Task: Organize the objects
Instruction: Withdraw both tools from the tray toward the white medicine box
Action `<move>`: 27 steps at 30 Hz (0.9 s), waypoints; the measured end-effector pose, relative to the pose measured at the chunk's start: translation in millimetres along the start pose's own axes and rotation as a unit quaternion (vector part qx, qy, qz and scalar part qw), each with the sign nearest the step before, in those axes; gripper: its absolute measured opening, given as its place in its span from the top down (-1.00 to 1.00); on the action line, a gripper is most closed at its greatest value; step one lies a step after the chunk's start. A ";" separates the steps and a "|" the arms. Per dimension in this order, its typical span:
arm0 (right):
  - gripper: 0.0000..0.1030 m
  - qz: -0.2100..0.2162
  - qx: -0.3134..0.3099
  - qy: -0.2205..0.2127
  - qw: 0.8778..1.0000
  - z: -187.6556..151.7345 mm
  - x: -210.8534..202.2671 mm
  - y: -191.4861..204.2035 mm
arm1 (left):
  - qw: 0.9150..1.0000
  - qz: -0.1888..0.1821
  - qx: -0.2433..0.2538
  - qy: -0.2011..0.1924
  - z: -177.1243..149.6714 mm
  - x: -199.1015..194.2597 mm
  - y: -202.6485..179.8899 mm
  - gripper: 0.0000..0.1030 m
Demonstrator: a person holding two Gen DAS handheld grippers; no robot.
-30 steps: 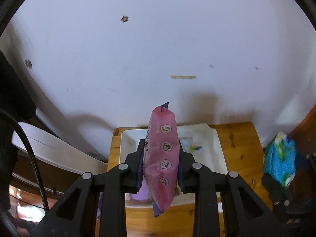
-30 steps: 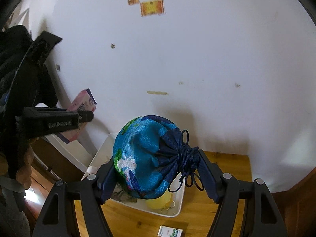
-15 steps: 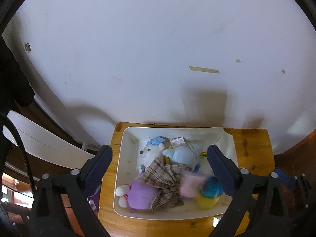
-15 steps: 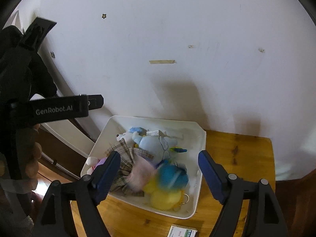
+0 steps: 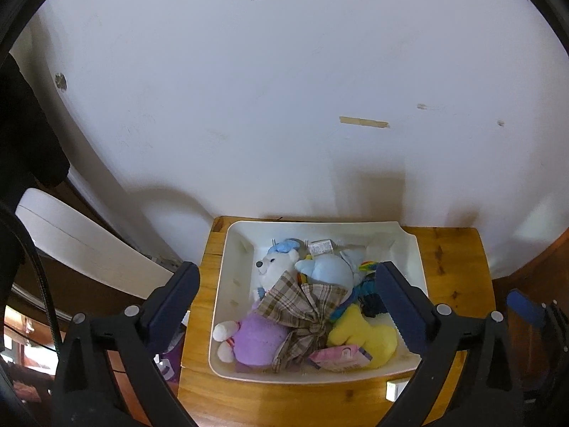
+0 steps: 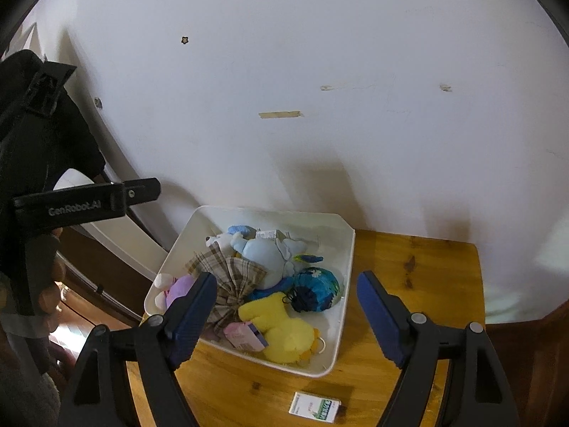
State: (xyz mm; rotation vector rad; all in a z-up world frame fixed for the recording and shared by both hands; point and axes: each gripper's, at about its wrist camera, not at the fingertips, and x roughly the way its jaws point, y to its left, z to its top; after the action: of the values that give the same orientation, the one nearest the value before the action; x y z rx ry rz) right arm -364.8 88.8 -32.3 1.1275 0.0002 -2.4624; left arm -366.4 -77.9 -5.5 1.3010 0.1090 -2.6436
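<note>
A white bin stands on a wooden table against the wall, holding several soft toys. A pink pack lies at its near edge beside a yellow plush. A blue drawstring pouch rests near the bin's right wall. My left gripper hangs open above the bin with nothing between its fingers. My right gripper is open above the bin too, and empty. A plaid cloth covers a purple plush.
A small green and white box lies on the table in front of the bin. A black bag hangs at the left by the wall. A white panel leans left of the table.
Both grippers have opened. The pink pack left the left gripper and the blue pouch left the right one; both now lie in the bin.
</note>
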 end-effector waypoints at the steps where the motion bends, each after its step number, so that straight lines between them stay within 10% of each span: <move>1: -0.58 0.000 -0.001 -0.001 1.000 -1.2 -3.0 0.0 | 1.000 0.000 0.001 -0.001 -1.4 -3.6 -0.6 -0.93; 27: -0.58 -0.015 -0.081 -0.086 0.993 -44.5 -157.7 21.3 | 0.996 -0.013 0.063 -0.059 -66.8 -136.2 -23.8 -0.94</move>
State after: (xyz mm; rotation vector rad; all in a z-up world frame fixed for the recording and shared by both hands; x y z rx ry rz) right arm -233.6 137.4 55.5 0.8527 0.1630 -2.5265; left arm -238.2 -25.5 60.9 1.1834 -0.0597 -2.7824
